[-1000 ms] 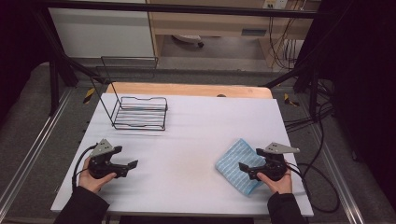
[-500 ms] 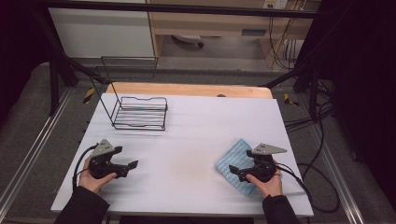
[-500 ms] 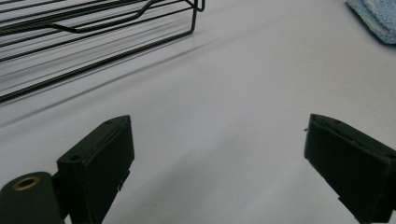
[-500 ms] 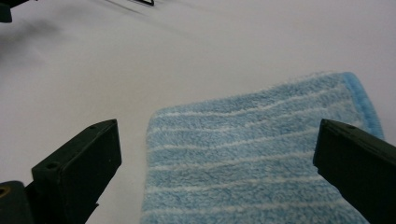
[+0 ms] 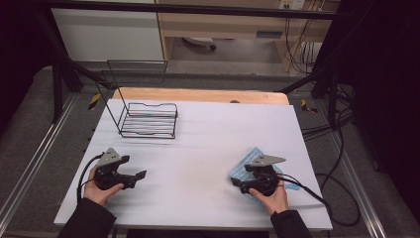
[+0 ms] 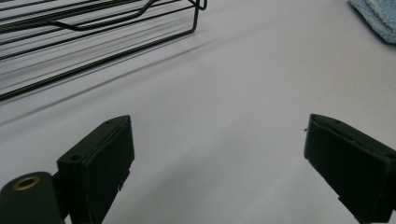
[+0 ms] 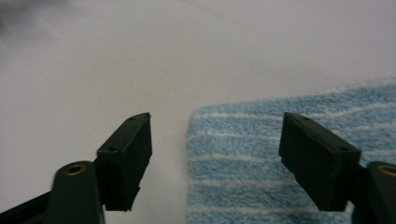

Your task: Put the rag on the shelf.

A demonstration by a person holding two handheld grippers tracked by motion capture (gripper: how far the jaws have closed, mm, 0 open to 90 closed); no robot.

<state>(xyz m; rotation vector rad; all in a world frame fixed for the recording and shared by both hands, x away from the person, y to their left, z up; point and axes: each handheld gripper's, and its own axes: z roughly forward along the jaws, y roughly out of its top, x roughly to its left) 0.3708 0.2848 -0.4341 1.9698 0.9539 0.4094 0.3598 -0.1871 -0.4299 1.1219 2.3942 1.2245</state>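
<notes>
My right gripper (image 7: 215, 154) is spread low over the near corner of the blue striped terry cloth (image 7: 280, 154) on the white counter (image 5: 208, 144); my left gripper (image 5: 130, 175), also spread, rests well apart.

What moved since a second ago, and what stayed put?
The right gripper slid left over the blue cloth, toward the middle of the table. Its jaws are open, with the cloth's corner between them; nothing was grabbed or let go. The left gripper, open on the bare table, the wire rack and the cloth stayed where they were.
</notes>
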